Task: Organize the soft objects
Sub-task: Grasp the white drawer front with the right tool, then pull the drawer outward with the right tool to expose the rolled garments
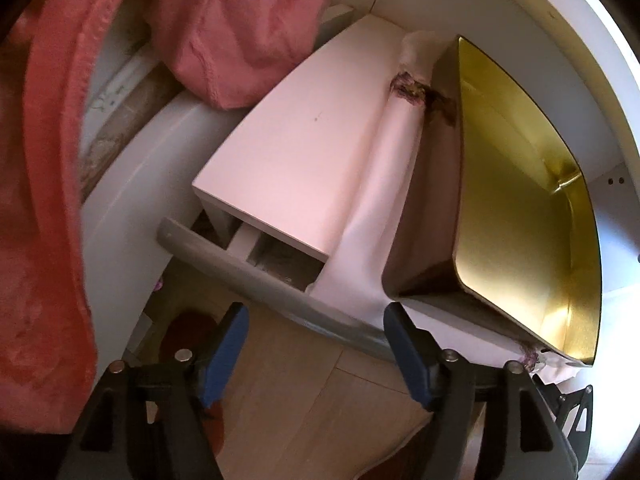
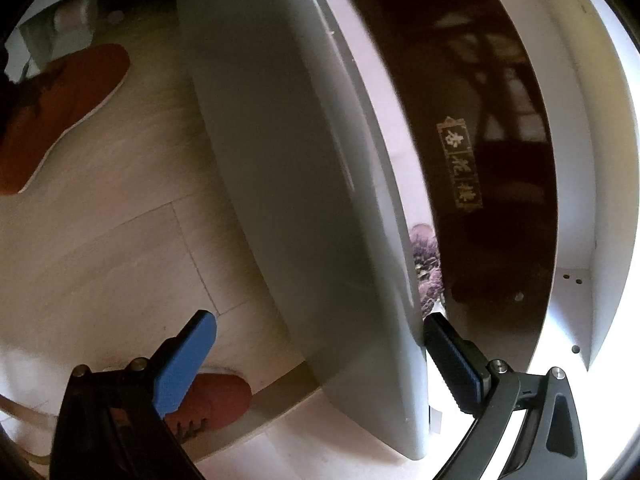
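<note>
The pink towel (image 1: 224, 32) lies bunched on the far left beside the white box (image 1: 296, 160), apparently just set down, while the left gripper (image 1: 316, 344) hangs wide and empty, the right gripper (image 2: 320, 356) straddles the grey drawer front (image 2: 304, 184) without clamping, and the gold tin (image 1: 520, 216) stays empty.

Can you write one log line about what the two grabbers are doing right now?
left gripper: open, empty, over grey drawer front | right gripper: open, straddling drawer front | pink cloth: on the white top
</note>
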Available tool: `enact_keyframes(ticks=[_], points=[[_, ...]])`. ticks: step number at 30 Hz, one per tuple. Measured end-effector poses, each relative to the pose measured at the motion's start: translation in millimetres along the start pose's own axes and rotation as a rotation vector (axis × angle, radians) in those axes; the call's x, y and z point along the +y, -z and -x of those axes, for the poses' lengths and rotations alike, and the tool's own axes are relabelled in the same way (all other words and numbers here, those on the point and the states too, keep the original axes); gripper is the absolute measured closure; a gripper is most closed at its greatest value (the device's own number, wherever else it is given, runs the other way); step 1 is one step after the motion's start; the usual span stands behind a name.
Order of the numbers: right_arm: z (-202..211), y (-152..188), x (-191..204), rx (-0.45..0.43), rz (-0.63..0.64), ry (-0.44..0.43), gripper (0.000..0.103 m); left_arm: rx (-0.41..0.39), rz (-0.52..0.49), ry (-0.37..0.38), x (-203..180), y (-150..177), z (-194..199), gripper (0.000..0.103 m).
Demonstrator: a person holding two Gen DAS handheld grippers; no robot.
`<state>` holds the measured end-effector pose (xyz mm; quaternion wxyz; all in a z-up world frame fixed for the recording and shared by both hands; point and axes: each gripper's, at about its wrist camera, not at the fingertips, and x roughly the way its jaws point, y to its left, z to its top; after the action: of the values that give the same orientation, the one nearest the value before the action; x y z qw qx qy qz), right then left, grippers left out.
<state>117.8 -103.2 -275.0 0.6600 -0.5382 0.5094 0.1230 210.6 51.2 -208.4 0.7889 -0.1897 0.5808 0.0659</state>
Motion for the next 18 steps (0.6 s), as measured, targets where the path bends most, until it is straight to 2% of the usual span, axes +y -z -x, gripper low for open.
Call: enact_keyframes(ticks=[3,6,18], points=[[3,-3,0,-0.027,-0.026,-0.008,0.000,0.016,0.032,0.010,4,-1,-6,0.031],[6,-4,-4,-0.029,-0.064,-0.033,0.000,0.014,0.015,0.002,7,-2,-5,0.030],[24,1,9,0.029,-0.101,-0.086,0.000,0.098,0.001,-0.058,24,22,0,0.026]])
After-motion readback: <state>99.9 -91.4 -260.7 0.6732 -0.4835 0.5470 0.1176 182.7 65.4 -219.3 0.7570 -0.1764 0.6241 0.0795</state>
